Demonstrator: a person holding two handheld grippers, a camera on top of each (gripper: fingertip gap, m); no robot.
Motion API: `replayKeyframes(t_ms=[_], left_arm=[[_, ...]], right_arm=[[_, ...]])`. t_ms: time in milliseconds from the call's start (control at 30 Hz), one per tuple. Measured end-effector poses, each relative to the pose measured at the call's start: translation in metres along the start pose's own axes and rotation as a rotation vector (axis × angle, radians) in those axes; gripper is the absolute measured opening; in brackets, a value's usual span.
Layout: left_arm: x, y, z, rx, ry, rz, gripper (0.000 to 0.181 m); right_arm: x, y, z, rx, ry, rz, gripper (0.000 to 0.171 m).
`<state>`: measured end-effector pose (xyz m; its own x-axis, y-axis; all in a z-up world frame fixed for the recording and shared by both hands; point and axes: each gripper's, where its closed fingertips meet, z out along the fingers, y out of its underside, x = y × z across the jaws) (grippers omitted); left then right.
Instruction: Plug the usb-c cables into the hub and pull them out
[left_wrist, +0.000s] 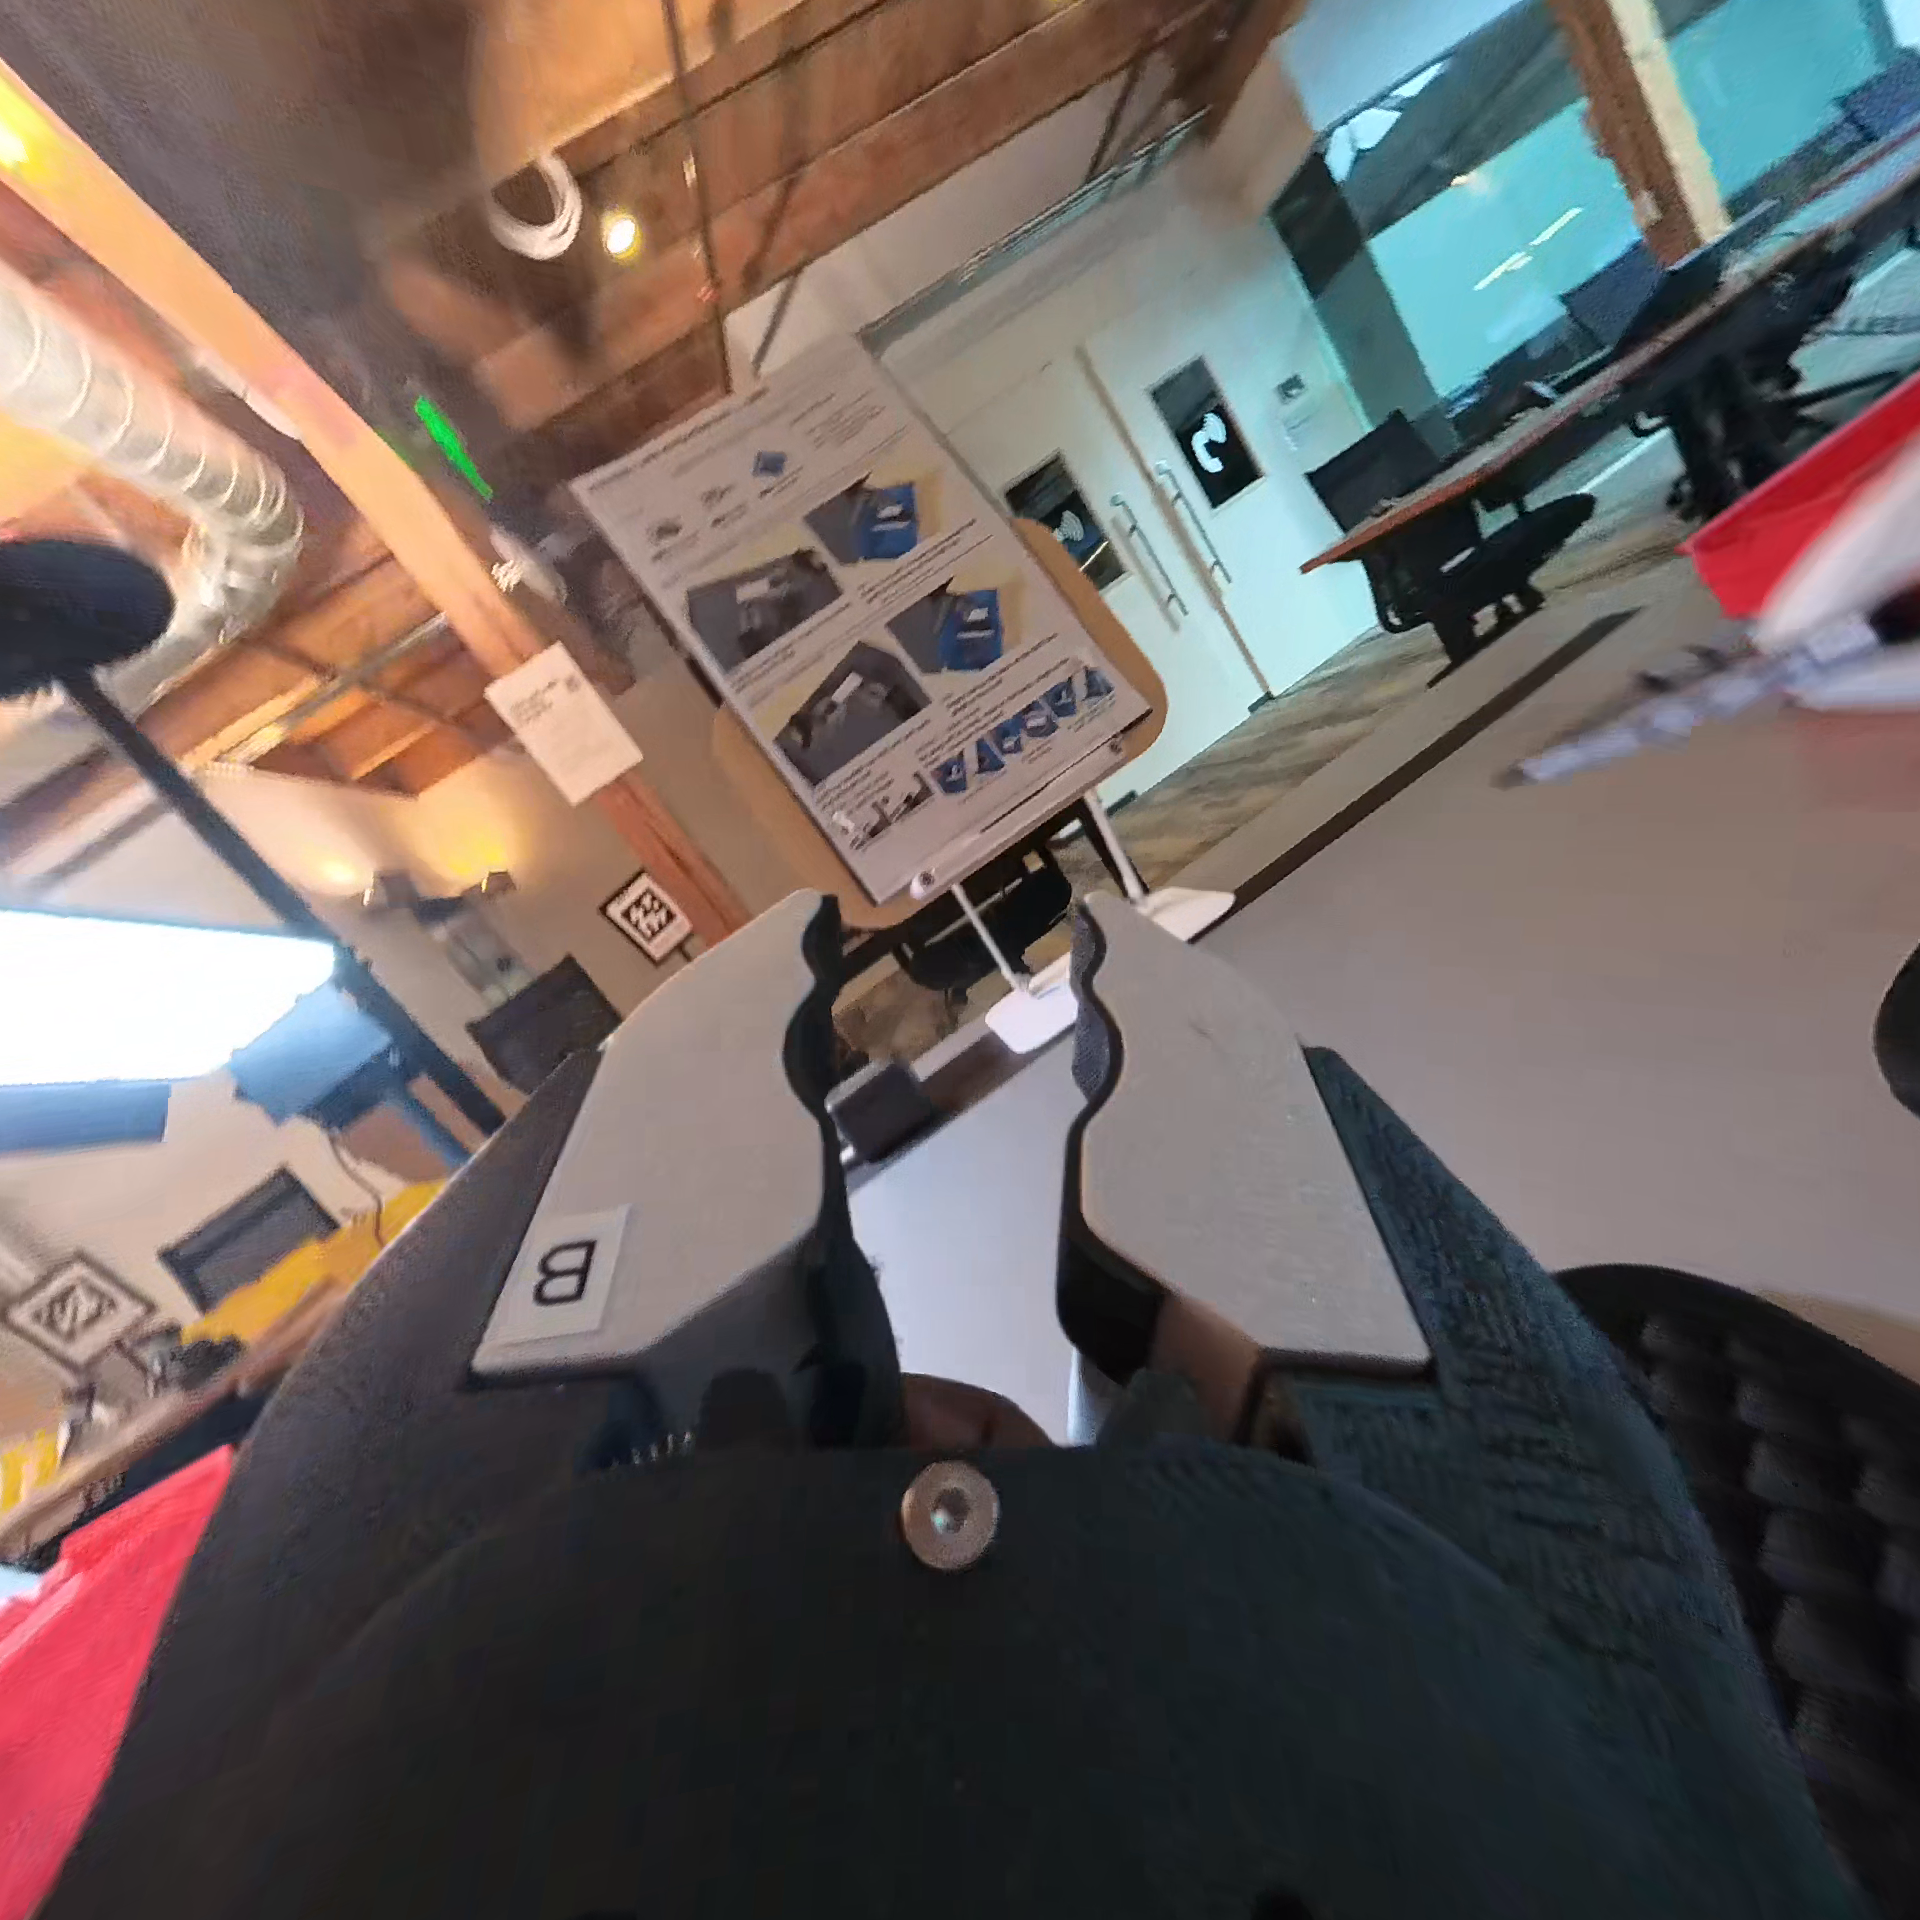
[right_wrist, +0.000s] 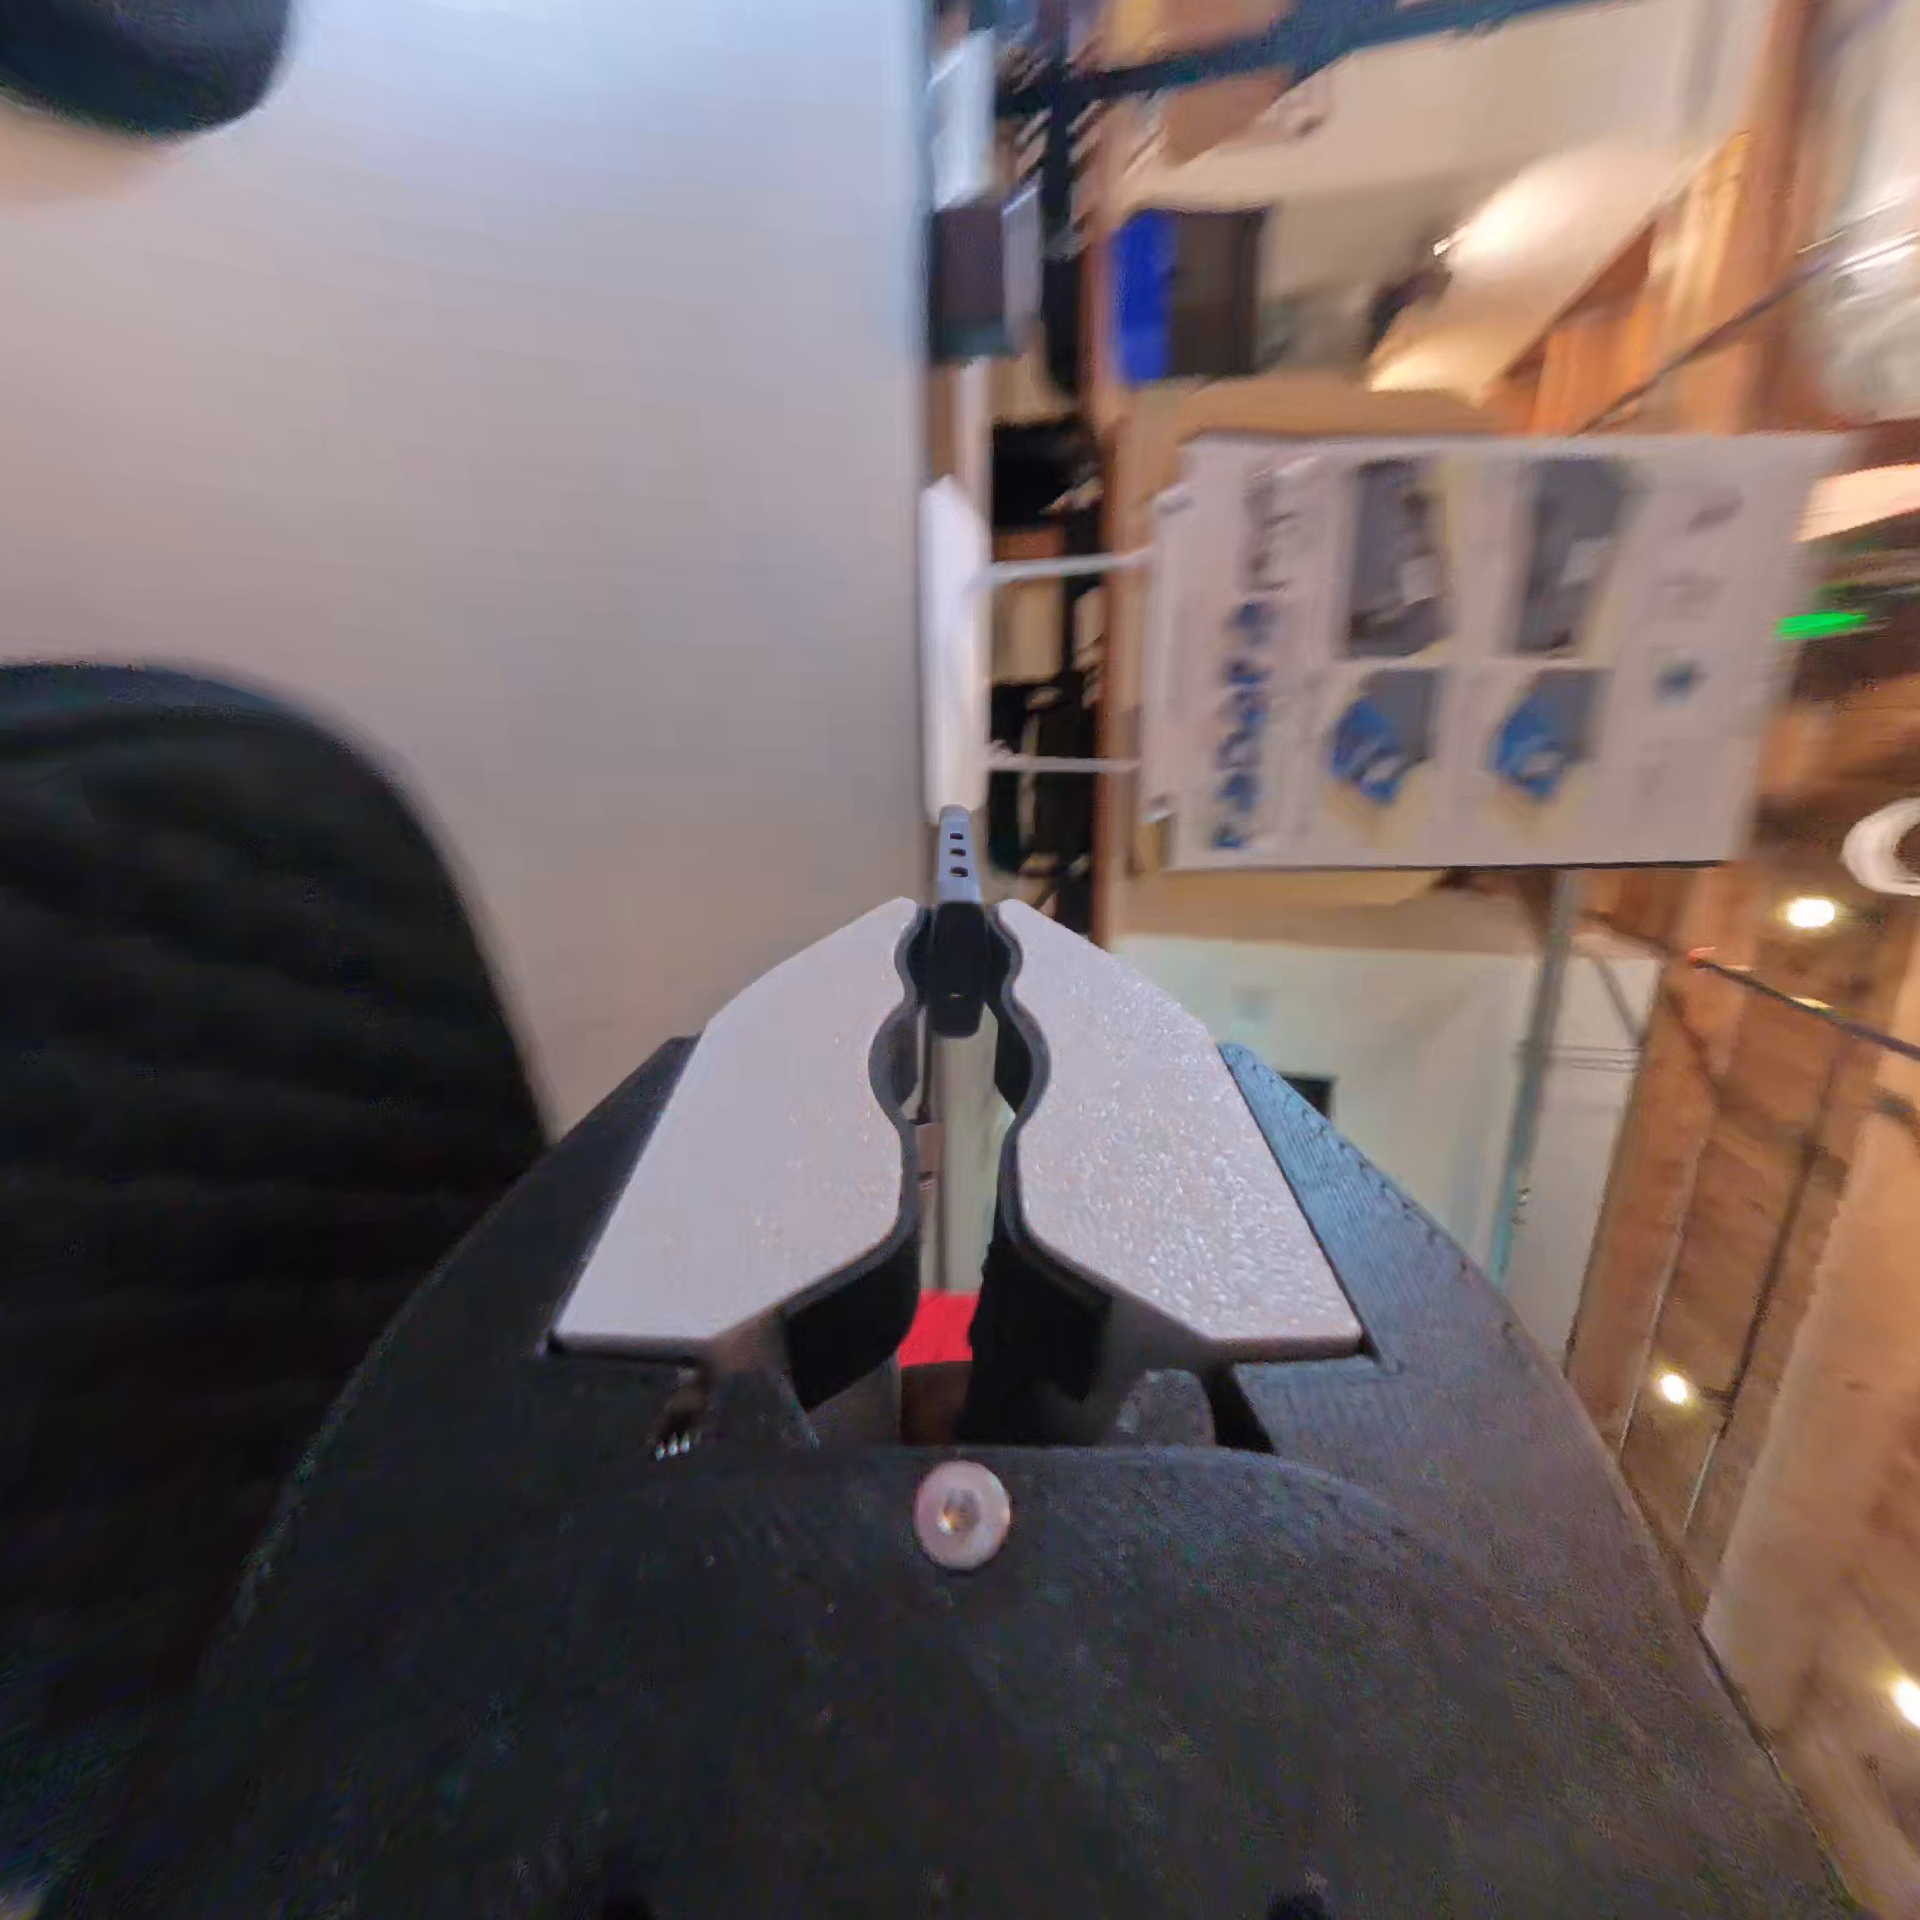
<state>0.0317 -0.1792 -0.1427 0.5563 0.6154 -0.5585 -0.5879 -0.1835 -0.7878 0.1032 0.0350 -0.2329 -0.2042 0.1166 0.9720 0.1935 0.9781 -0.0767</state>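
Note:
My right gripper (right_wrist: 958, 914) is shut on a thin grey hub (right_wrist: 958, 862), seen edge-on. Its dark end sits pressed between both pads, and the grey end with small slots sticks out past the fingertips. The hub is held in the air, beside the edge of the pale table (right_wrist: 520, 416). My left gripper (left_wrist: 956, 914) is open, with nothing between its fingers. It is tilted and points across the table (left_wrist: 1558, 987) toward a poster stand. No usb-c cable shows in either view.
A poster board (left_wrist: 862, 613) on a white stand with a flat base (left_wrist: 1034, 1013) stands at the table's far edge; it also shows in the right wrist view (right_wrist: 1455, 665). A red object (left_wrist: 1808, 520) lies at the right. A black mesh chair back (left_wrist: 1766, 1455) is close by.

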Motion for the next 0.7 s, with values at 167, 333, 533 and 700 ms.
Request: replayKeyframes(t_ms=[167,333,533,700], left_arm=[[-0.031,0.013,-0.024,-0.052,-0.085,-0.132,0.042],[-0.068,0.019,-0.048,-0.095,-0.163,-0.176,0.042],[-0.12,0.035,-0.092,-0.255,-0.174,-0.358,0.058],[-0.142,0.081,-0.136,-0.523,-0.173,-0.538,0.057]], right_arm=[[-0.081,0.0,0.002,-0.134,-0.237,0.062,0.01],[-0.095,-0.009,0.002,-0.149,-0.381,0.261,0.019],[-0.069,-0.047,-0.021,0.268,-0.676,0.853,0.063],[0.009,-0.015,-0.021,0.73,-0.372,1.365,0.071]])
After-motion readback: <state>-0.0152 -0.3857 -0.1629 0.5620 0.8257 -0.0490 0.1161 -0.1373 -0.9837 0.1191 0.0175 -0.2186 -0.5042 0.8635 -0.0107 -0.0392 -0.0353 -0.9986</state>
